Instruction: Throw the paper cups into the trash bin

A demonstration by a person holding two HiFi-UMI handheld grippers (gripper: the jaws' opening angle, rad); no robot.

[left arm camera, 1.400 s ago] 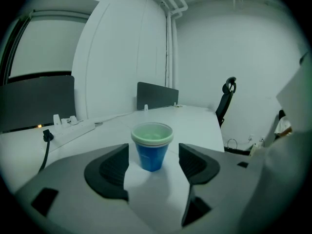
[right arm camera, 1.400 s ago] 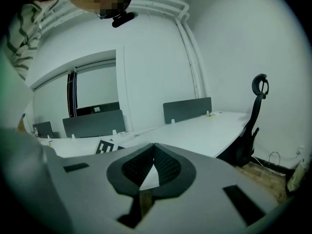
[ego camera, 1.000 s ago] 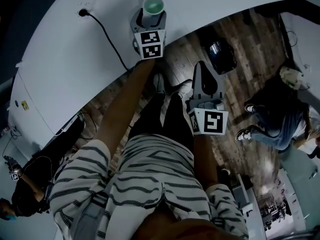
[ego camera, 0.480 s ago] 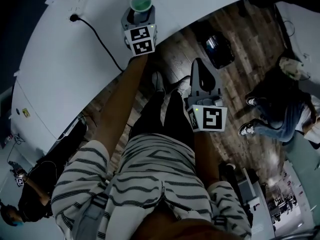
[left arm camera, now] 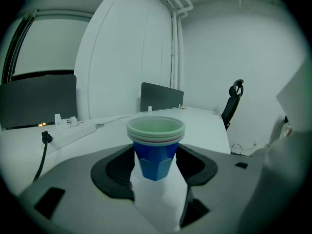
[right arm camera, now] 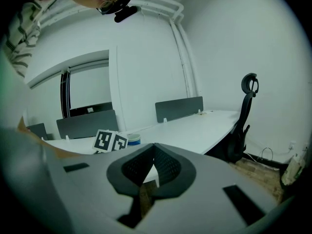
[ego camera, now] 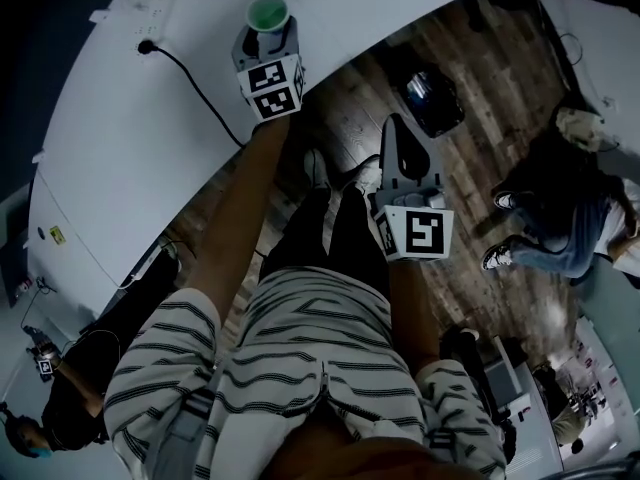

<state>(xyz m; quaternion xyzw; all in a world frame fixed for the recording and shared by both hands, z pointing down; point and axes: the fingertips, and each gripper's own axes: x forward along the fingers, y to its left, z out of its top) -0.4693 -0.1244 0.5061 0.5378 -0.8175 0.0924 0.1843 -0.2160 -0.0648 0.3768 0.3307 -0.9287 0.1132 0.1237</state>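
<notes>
— Left gripper (ego camera: 268, 36) had just been closing its jaws, hadn't it? What was between them?

— It had, and the pads lay against the sides of the paper cups (ego camera: 267, 12), so I took that for a grip. Start big, though. The white table (ego camera: 120, 138) filled the upper left of the head view, and gripper and cups were over it, near its curved edge.

— And the bin?

— What I took for the trash bin (ego camera: 428, 98), dark and round, stood on the wooden floor right of centre near the top. It was well apart from the cups, to their right and a little lower in the frame.

— Which hand was nearer it?

— The right gripper (ego camera: 400, 133). It pointed just short of the bin, but its jaws were pressed together on nothing. The cups were a nested stack, upright, mouths up, so I reckoned the left would have to carry them rightward off the table.
</notes>
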